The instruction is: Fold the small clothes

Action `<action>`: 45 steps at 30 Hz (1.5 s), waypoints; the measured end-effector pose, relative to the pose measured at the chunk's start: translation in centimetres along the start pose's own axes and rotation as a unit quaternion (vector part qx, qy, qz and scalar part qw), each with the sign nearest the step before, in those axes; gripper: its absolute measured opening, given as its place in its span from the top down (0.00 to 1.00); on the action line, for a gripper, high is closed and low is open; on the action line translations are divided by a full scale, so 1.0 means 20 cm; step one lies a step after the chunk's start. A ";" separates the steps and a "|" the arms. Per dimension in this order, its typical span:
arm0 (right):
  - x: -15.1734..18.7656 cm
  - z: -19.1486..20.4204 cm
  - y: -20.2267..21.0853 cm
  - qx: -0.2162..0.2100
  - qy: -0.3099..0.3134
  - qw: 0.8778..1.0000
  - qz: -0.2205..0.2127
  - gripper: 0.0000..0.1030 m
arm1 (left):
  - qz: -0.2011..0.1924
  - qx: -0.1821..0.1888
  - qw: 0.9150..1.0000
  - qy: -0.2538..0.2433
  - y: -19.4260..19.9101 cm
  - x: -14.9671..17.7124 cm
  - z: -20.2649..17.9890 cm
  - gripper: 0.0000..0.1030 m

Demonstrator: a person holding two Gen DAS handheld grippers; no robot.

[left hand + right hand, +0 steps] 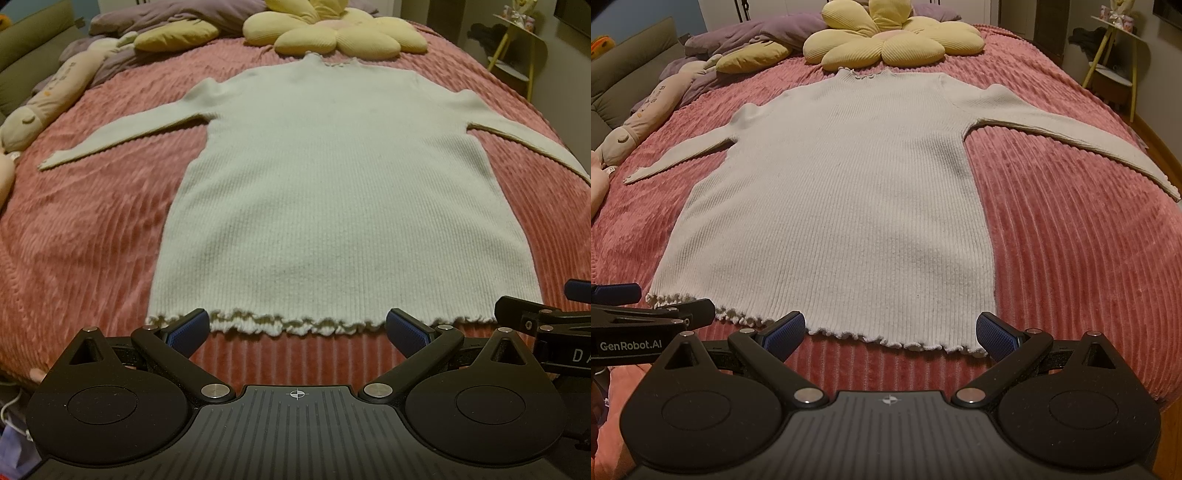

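A white ribbed long-sleeved sweater (332,192) lies flat and face up on the pink bedspread (92,229), sleeves spread out to both sides, ruffled hem toward me. It also shows in the right wrist view (842,206). My left gripper (297,328) is open and empty, its blue-padded fingers just at the hem, left of centre. My right gripper (890,332) is open and empty at the hem's right part. Each gripper shows at the edge of the other's view: the right one (546,325), the left one (646,317).
A yellow flower-shaped cushion (332,33) lies beyond the collar at the head of the bed. A long plush toy (48,99) and a purple blanket (147,18) lie at the far left. A small yellow side table (517,48) stands beyond the bed's right edge.
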State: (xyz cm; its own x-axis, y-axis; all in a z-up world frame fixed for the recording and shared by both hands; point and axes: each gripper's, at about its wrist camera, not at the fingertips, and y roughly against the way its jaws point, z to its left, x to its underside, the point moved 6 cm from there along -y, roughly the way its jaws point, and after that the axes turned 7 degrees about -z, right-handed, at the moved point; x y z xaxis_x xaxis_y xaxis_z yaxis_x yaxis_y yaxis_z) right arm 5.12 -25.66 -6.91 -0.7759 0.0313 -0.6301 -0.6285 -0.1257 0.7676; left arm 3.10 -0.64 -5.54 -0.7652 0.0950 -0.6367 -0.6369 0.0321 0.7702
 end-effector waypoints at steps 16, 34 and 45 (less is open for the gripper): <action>0.00 0.00 -0.01 0.000 0.000 1.000 0.003 0.04 | 0.002 0.000 1.000 0.000 -0.01 0.01 0.00 0.00; 0.00 -0.02 -0.01 0.009 0.005 1.000 -0.013 0.04 | 0.011 0.001 1.000 0.003 -0.03 0.01 0.02 0.00; 0.00 -0.02 -0.02 -0.002 -0.012 1.000 -0.019 0.04 | 0.017 -0.001 1.000 0.002 -0.04 0.02 0.00 0.00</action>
State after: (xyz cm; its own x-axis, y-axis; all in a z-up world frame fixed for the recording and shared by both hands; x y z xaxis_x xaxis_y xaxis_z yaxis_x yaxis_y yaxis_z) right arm 5.40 -26.08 -7.33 -0.7529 0.0604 -0.6554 -0.6570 -0.1283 0.7429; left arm 3.41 -0.62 -6.39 -0.7874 0.0916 -0.6096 -0.6099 0.0271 0.7920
